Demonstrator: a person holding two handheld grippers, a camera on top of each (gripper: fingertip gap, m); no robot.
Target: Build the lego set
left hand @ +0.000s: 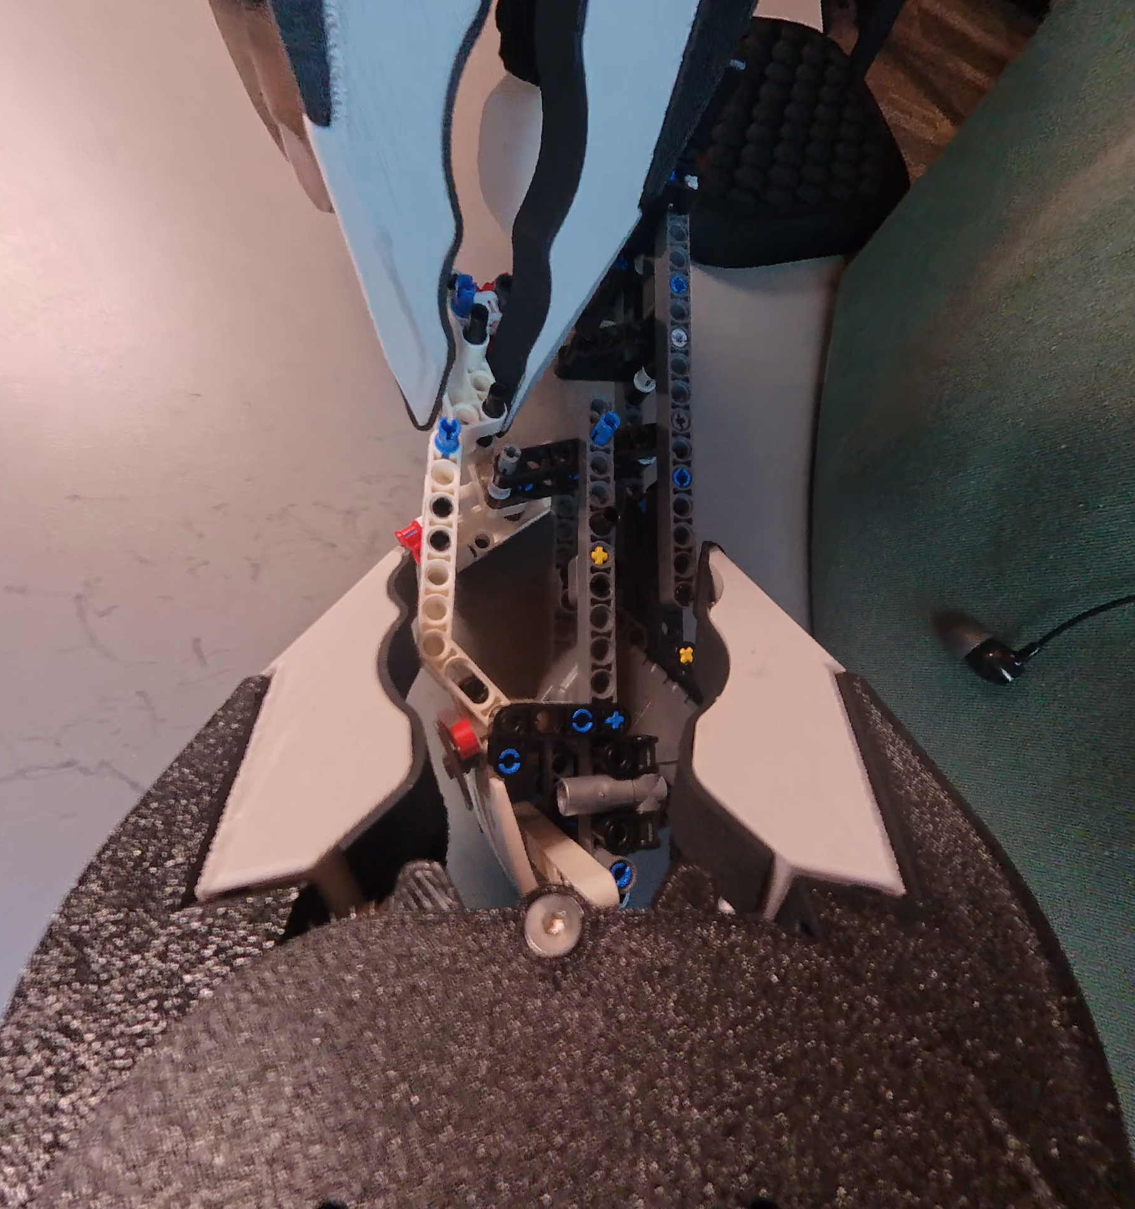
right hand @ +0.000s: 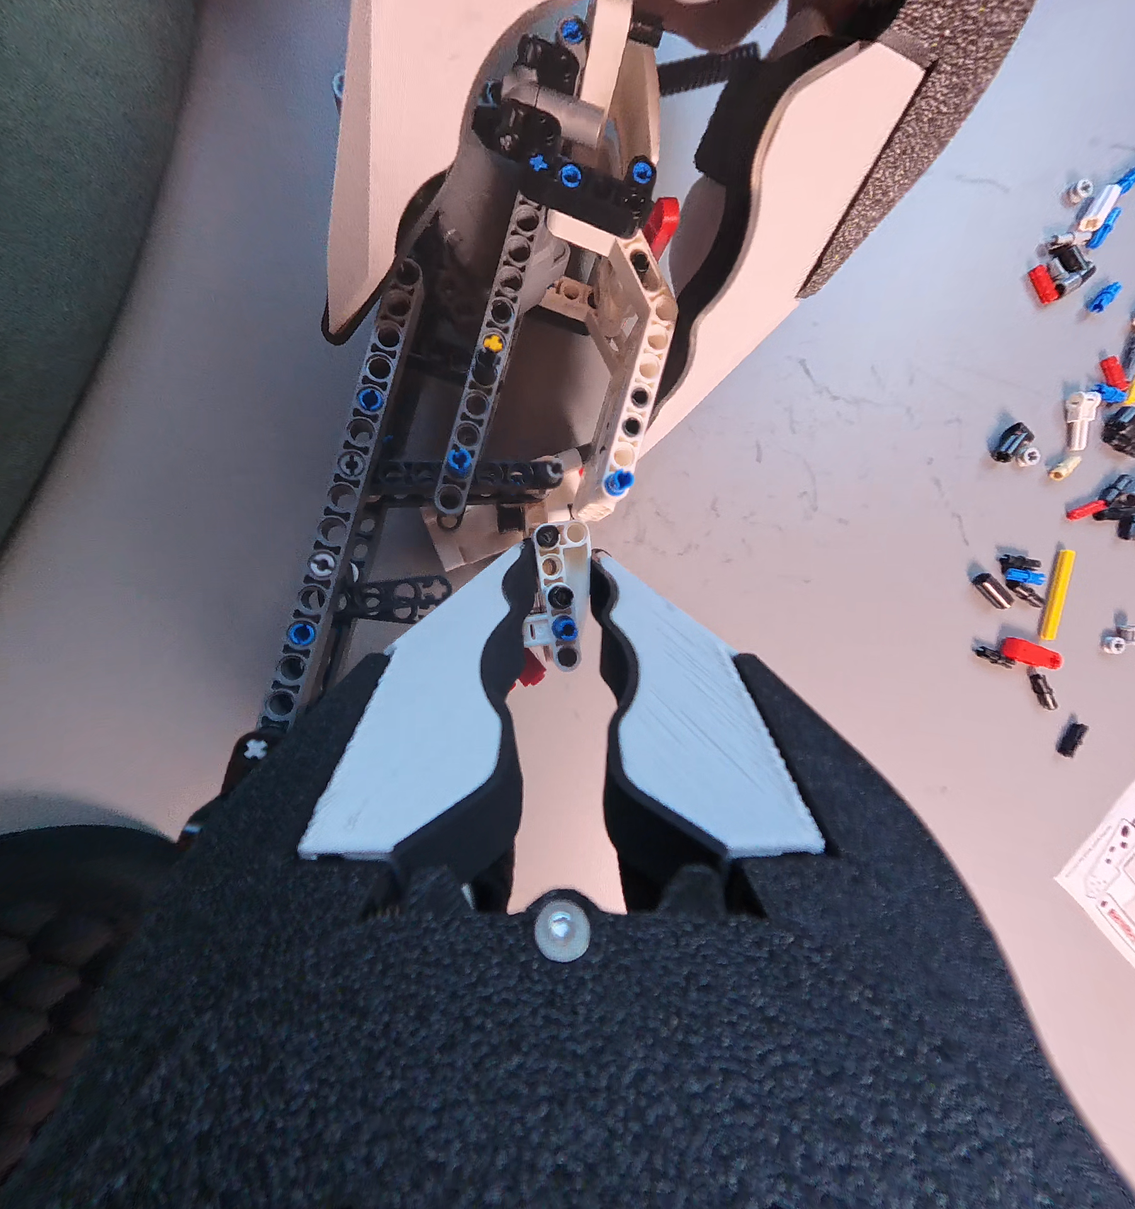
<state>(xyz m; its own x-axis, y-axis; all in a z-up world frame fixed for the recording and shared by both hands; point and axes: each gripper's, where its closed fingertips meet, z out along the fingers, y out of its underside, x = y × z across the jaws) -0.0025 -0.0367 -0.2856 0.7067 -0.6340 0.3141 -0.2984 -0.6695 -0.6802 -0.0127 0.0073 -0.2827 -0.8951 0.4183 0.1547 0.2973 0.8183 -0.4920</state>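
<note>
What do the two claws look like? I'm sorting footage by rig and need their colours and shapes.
Both look alike. The left claw and right claw each have two pale wedge-shaped fingers with ribbed tops, lined inside with wavy black pads. Each sits on a speckled black grainy body with a silver screw at the centre. No cables or markings show on them.

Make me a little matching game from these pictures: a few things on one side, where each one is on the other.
Things:
1. small white beam
2. lego model
3. loose lego pieces
4. instruction sheet

Places:
A. scattered on the table, far right
B. at the lower right edge
C. pinched in the right gripper
D. between the left gripper's fingers

Pairs: 1-C, 2-D, 3-A, 4-B
</note>
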